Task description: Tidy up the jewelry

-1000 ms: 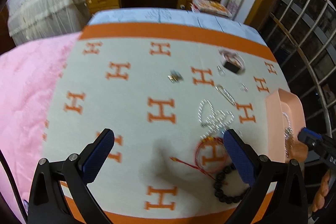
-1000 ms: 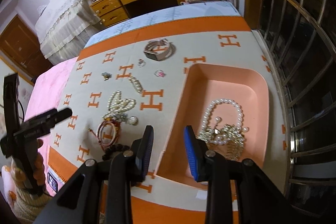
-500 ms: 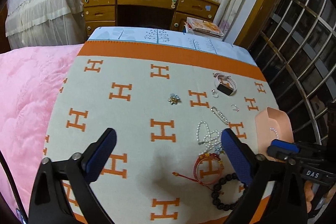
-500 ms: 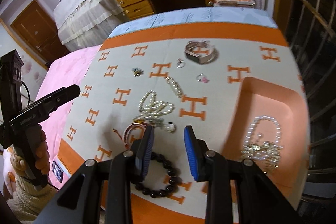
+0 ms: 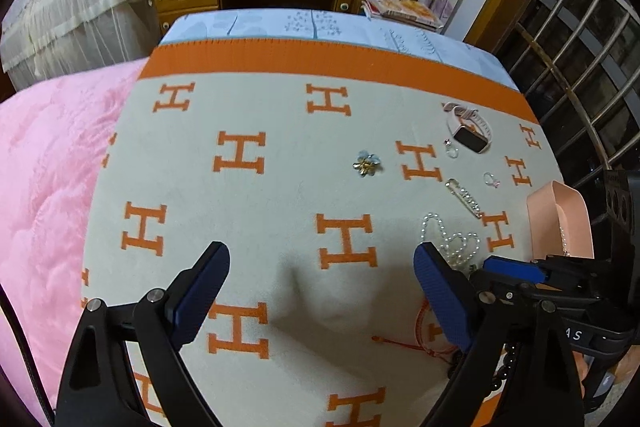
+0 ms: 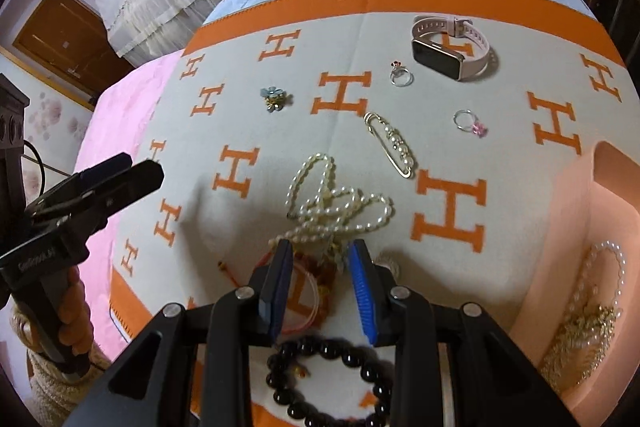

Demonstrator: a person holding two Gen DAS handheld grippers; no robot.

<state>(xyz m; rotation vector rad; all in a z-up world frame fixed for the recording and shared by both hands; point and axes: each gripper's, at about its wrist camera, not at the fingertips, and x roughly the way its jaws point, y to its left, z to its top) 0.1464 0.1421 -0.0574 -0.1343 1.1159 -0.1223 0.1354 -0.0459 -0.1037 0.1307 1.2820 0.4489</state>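
Step in hand, judged: next pickup for the peach tray (image 6: 576, 227), which sits at the right edge of the blanket (image 6: 280, 131) and already holds a pearl strand and gold chain. Loose pieces lie well apart on the blanket: watch (image 6: 452, 47), pearl necklace (image 6: 336, 203), black bead bracelet (image 6: 332, 383), red cord bracelet (image 6: 308, 291), pearl pin (image 6: 394, 147), flower brooch (image 6: 274, 99), two rings (image 6: 401, 75).

Right gripper (image 6: 320, 259) pitched steeply down over the red cord bracelet and the necklace's near end; jaws narrow and closing, bracelet between the tips, pads not clearly pressing yet. Next move likely needs a lower drop and a pinch on one piece only, since cord and pearls tangle here.

Left gripper (image 5: 320, 267) wide, empty, tilted down over bare blanket left of the cluster.
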